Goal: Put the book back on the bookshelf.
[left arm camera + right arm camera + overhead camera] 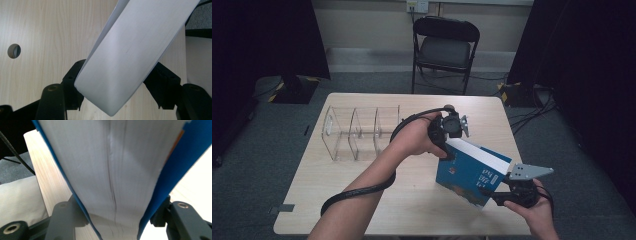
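A pale wooden counter [362,200] stands on grey carpet, a black folding chair [445,47] behind it and a clear plastic divided organiser [359,132] at its left; a thick blue-covered book [469,172] is held tilted above the right side; the left hand-held gripper [447,145] straddles its upper corner, jaws beside the white page block, contact unclear; the right hand-held gripper [497,196] pinches its lower edge.

Dim room edges, evenly lit tabletop, soft blurry close-ups
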Demonstrator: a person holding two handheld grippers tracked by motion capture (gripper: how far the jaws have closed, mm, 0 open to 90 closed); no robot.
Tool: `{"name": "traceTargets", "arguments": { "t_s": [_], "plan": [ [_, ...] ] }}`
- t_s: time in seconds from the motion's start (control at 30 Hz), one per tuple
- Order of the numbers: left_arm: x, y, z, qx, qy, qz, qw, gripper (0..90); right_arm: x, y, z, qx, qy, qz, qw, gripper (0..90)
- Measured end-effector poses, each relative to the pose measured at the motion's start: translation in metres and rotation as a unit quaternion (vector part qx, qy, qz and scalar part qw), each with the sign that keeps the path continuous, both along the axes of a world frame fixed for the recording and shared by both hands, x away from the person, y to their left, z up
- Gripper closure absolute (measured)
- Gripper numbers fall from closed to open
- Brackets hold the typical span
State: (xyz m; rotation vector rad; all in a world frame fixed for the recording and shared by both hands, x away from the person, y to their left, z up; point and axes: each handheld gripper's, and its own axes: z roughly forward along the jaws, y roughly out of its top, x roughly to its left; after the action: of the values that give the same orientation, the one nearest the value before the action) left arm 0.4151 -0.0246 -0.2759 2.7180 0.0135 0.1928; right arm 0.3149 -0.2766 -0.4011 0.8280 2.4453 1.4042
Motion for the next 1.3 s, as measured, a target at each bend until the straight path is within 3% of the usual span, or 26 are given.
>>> {"name": "traceTargets", "arguments": {
  "t_s": [0.13,0.23,0.27,0.4,0.47,0.57,0.67,0.87,1.07,1.13,1.3],
  "plan": [
    [-0.002,0.001,0.001,0.003,0.002,-0.002,1.0,38.7,0.001,0.0,-0.002,0.002,0.0,0.001,1.0,45.9],
    [-0.006,0.002,0.003,0.012,0.015,0.02,0.9996,42.0,0.001,0.0,-0.002,0.003,-0.001,-0.004,1.0,46.1],
    [-0.007,0.003,0.004,0.012,0.014,0.016,0.9997,43.0,0.001,0.0,-0.002,0.005,-0.001,-0.004,1.0,46.2],
    [-0.011,0.01,0.006,0.006,0.028,0.022,0.9994,48.0,0.003,-0.003,-0.004,0.011,0.003,-0.01,0.9999,46.2],
    [-0.015,0.012,0.007,0.004,0.043,0.035,0.9984,51.1,0.004,-0.004,-0.006,0.015,0.002,-0.013,0.9998,46.0],
    [-0.02,0.015,0.008,0.007,0.049,0.051,0.9975,53.4,0.006,-0.005,-0.007,0.016,0.002,-0.016,0.9997,45.3],
    [-0.025,0.017,0.008,0.011,0.051,0.052,0.9973,55.7,0.007,-0.003,-0.007,0.01,-0.002,-0.019,0.9998,44.5],
    [-0.023,0.02,0.006,-0.007,0.046,0.048,0.9977,53.9,0.008,-0.002,-0.009,0.018,0.002,-0.02,0.9996,43.9],
    [-0.023,0.01,0.0,-0.012,0.028,0.009,0.9995,49.4,0.009,-0.004,-0.012,0.017,0.005,-0.018,0.9997,44.0],
    [-0.022,0.005,-0.001,-0.005,0.031,0.009,0.9995,49.3,0.008,-0.005,-0.014,0.019,0.006,-0.018,0.9996,44.0],
    [-0.025,-0.001,0.0,0.014,0.051,0.042,0.9977,51.3,0.007,-0.008,-0.018,0.012,0.012,-0.024,0.9996,43.6]
  ]
}}
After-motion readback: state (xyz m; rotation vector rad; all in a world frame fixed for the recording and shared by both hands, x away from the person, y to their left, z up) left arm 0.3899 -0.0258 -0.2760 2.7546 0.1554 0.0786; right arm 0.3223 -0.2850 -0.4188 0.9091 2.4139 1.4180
